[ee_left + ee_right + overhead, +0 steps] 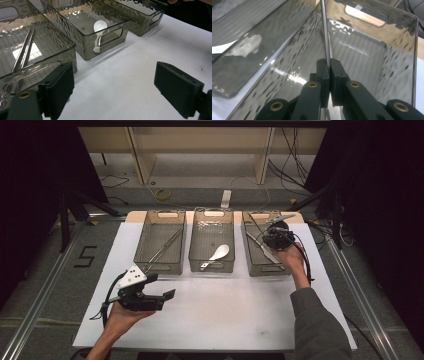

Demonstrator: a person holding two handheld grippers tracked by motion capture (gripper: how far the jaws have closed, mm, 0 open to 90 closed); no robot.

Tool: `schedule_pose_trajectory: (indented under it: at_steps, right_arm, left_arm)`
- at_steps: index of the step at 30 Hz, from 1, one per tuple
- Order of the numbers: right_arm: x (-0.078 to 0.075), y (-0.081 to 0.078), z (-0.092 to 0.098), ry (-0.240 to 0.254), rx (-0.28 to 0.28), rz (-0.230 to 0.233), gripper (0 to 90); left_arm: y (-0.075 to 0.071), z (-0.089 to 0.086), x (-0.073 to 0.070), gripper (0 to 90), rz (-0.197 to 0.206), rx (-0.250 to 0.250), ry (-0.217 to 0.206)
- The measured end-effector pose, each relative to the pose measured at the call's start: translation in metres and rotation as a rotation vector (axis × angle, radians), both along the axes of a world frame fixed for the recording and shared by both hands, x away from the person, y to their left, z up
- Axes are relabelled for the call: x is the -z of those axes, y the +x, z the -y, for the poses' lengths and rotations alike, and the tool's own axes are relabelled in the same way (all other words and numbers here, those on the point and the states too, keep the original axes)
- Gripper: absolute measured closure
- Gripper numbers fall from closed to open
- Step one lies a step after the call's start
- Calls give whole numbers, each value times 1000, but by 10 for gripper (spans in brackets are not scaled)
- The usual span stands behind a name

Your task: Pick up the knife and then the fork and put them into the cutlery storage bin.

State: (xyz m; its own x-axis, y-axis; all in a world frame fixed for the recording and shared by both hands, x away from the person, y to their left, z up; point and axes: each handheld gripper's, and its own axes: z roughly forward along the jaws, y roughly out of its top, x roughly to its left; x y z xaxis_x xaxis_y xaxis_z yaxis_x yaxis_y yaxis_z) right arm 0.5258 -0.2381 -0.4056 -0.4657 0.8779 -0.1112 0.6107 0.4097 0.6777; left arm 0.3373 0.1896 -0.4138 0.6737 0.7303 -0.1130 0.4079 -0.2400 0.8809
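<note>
Three clear grey bins stand in a row on the white mat (225, 310). Over the right bin (267, 269), my right gripper (272, 236) (329, 62) is shut on a thin metal knife (325, 37). The knife is seen edge on and runs away toward the bin's far wall. Another knife (260, 249) lies on that bin's floor. My left gripper (162, 286) (113, 67) is open and holds nothing. It hovers over the mat in front of the left bin (141, 242) (50, 50).
Metal chopsticks (165, 247) (23, 52) lie in the left bin. A white spoon (218, 253) (100, 25) lies in the middle bin (192, 245) (90, 47). Dark floor, cables and wooden shelf legs lie beyond the table.
</note>
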Motion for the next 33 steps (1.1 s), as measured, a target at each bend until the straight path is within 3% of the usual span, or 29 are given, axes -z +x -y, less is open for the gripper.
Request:
schedule_pose_trajectory:
  at_steps: [6,9,15,19,26,33]
  right_arm:
    - [6,1,1,7,18,-35,856]
    - [6,0,2,31,18,-38,721]
    - [-7,-12,2,79,-21,-9,567]
    - [-15,-27,0,132,-49,16,466]
    - [-23,-63,-4,295,-145,65,383]
    - [-24,-95,-8,356,-223,121,331]
  left_arm:
    - [0,0,0,159,1,-1,-1]
    - [0,0,0,158,-2,-4,1]
    - [1,-1,0,158,-6,-10,-5]
    - [2,0,1,158,-16,-7,4]
    - [2,0,2,158,-23,-8,-1]
    - [3,-2,3,158,-30,-8,-1]
